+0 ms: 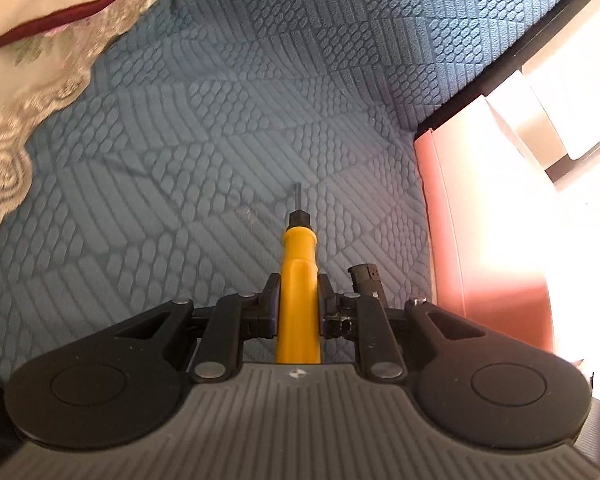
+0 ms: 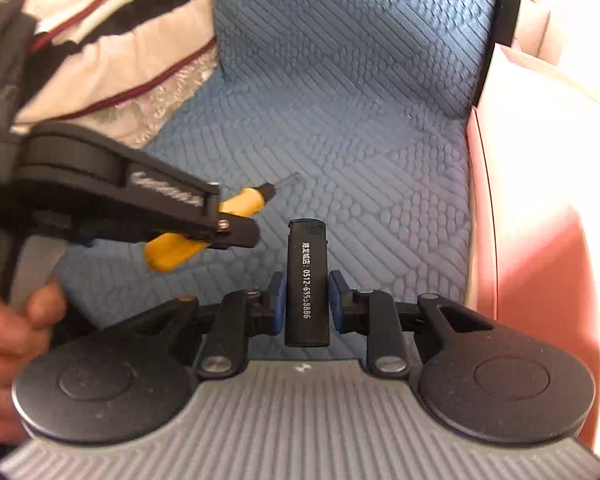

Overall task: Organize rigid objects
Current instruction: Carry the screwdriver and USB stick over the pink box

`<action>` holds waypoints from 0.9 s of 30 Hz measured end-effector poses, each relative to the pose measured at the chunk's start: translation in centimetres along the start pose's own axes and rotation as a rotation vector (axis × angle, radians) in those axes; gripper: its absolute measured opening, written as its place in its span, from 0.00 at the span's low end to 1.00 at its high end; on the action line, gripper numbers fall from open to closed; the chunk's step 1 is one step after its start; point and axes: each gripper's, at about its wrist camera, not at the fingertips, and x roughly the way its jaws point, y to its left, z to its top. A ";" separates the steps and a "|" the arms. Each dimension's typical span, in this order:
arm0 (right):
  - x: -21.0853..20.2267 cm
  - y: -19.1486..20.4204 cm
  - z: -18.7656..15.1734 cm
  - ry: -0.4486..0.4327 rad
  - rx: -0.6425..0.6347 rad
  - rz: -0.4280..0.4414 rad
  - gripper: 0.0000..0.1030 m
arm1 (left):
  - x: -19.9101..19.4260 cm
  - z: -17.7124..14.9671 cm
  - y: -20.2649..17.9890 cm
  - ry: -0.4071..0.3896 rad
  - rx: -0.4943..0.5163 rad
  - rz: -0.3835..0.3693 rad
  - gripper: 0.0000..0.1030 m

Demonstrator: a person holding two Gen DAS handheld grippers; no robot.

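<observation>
Left gripper (image 1: 298, 300): I've clamped the screwdriver (image 1: 298, 272), shaft pointing forward over the cushion (image 1: 220, 120).
Right gripper (image 2: 307, 300): I grip the lighter (image 2: 307, 284) lengthwise.
Box (image 2: 539, 240): right of both, nearer my right gripper.

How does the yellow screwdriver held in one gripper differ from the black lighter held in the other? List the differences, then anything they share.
Colour: the screwdriver has a yellow handle with a black collar; the lighter is all black with white print.
Shape: the screwdriver tapers to a thin metal tip; the lighter is a flat-sided block.
Holder: the left gripper grips the screwdriver, the right gripper the lighter.
Shared: both are clamped between gripper pads above the blue textured cushion.
</observation>
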 end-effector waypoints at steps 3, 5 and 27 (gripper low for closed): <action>0.7 -0.2 -0.2 0.012 0.018 -0.018 0.26 | -0.2 0.0 -0.1 -0.011 -0.010 -0.007 0.20; 0.8 -0.3 -0.4 0.011 0.041 -0.014 0.26 | -0.3 0.1 -0.1 -0.018 -0.011 -0.012 0.20; 3.7 0.0 0.2 0.029 0.041 -0.046 0.27 | 1.2 0.6 0.5 0.010 -0.039 -0.030 0.20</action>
